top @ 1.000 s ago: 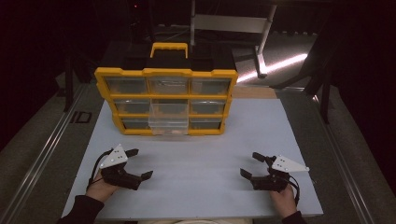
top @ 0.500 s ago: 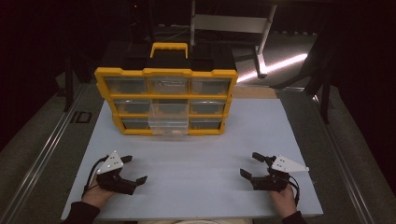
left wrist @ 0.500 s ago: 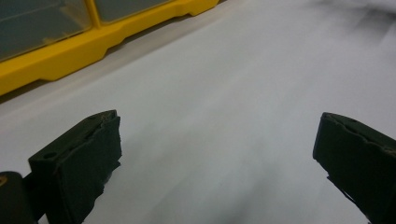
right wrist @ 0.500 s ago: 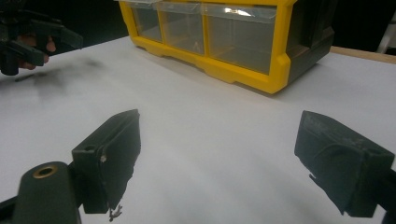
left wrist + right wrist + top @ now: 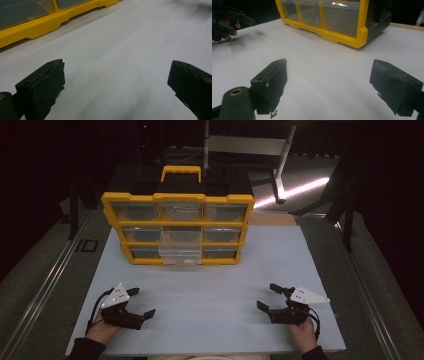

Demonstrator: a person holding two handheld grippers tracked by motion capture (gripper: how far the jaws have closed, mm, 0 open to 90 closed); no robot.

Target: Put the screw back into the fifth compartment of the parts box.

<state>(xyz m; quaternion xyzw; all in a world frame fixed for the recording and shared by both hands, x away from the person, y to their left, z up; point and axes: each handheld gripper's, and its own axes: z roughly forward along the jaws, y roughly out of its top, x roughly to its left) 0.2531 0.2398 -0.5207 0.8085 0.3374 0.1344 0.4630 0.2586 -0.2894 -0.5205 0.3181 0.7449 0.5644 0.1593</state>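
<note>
Drawer cabinet point(image 5: 178, 227): yellow frame with clear drawers and a yellow carry handle point(image 5: 181, 171) on top. It stands upright at the far middle of the white bench point(image 5: 215, 285), well apart from both my claws.

Cabinet heading: drawer fronts face me, back turned away. Its long axis runs left to right across the bench, parallel to my edge.

Middle-column drawer point(image 5: 180, 254): the clear one low in the centre of the cabinet juts out past its neighbours toward me. I cannot tell from the high view whether anything lies inside it.

Left claw point(image 5: 141, 303): in my left hand, near and to the left of the cabinet's front. Jaws spread wide, nothing between them; the left gripper view shows bare bench between the pads and the cabinet's yellow base point(image 5: 45, 27) ahead.

Right claw point(image 5: 268, 296): in my right hand, near and to the right of the cabinet's front. Jaws spread, empty, aimed toward the cabinet's right front corner point(image 5: 359, 37).

Progress: in my judgement the work is at or near its start. Neither claw touches the cabinet or any drawer.

Remaining: in my judgement, the approach to the cabinet, the grip on a drawer front, and whatever handling follows are all outstanding.
</note>
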